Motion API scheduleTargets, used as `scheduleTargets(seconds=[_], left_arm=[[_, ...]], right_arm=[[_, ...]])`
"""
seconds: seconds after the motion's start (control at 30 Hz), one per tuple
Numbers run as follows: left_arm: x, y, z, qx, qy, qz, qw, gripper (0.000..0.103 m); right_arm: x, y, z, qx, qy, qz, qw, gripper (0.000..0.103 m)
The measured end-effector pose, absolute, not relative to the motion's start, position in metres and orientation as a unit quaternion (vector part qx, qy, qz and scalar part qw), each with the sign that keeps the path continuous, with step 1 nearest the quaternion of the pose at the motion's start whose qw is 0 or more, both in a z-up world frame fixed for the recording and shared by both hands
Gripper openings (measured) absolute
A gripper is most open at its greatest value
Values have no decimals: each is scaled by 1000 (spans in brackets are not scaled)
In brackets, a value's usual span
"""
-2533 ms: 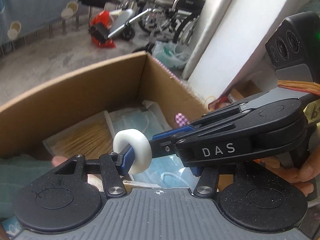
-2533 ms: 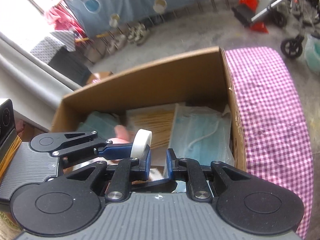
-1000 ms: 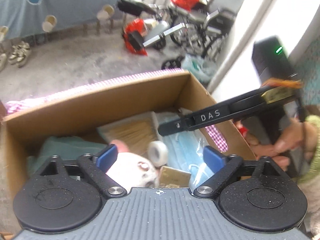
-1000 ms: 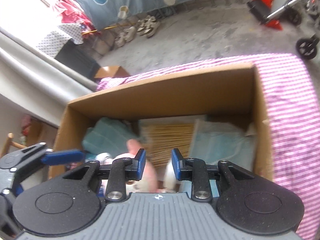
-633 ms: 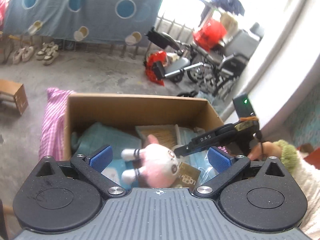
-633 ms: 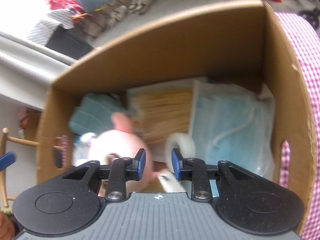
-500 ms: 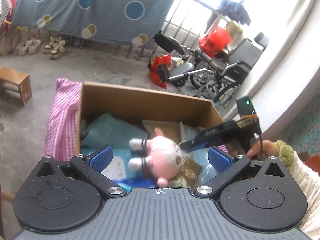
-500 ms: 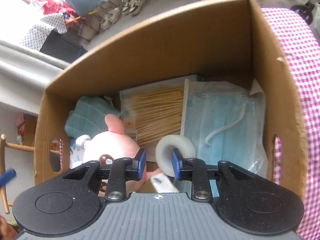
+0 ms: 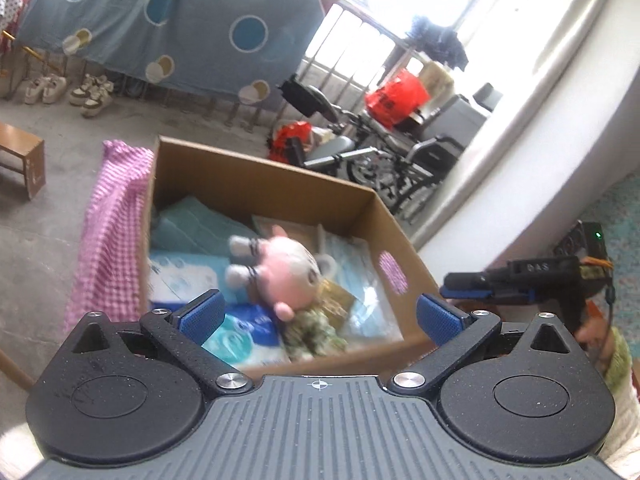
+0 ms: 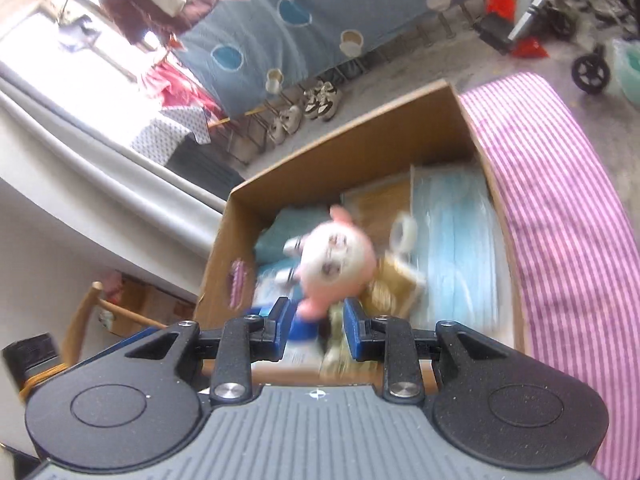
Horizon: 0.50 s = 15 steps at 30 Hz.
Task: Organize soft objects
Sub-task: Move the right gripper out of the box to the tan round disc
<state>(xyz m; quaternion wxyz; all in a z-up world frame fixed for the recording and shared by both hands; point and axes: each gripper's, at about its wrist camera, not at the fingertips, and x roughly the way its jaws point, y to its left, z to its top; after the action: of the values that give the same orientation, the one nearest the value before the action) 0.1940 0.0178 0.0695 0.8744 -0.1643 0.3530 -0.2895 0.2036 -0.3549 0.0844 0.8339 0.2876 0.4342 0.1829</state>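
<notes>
An open cardboard box (image 9: 260,176) (image 10: 340,152) holds a pink plush toy (image 9: 280,268) (image 10: 340,264) lying on top. Beside the toy lies a white tape roll (image 10: 404,232), on blue face masks (image 10: 456,240). A teal cloth (image 9: 192,224), a blue-white pack (image 9: 240,332) and a camouflage soft item (image 9: 312,332) are in the box too. My left gripper (image 9: 320,312) hangs before the box's near wall, jaws wide open and empty. My right gripper (image 10: 316,322) (image 9: 448,280) hovers off the box's right side, pads a narrow gap apart with nothing between them.
The box rests on a pink checked cloth (image 9: 112,232) (image 10: 560,200). Wheelchairs (image 9: 380,152) stand behind it, a wooden stool (image 9: 20,156) and shoes (image 9: 60,88) on the floor at the left. A wooden chair (image 10: 92,320) is near the white wall.
Both grippers have drawn back and away from the box. The tape roll that my left gripper held earlier now lies inside; the left jaws have spread wide.
</notes>
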Motion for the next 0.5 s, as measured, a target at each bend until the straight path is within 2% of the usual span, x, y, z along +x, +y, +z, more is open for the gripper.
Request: scheduleTargets(seconds=[0.27,0.5], left_arm=[[156,-38,23,-119,400,-351,838,102],[134,-120,-32,34,411,-372,832,95]], right_arm=[[100,-348,35,340,435,145,821,31],[91,-334,-7,305,430,95,844,31]])
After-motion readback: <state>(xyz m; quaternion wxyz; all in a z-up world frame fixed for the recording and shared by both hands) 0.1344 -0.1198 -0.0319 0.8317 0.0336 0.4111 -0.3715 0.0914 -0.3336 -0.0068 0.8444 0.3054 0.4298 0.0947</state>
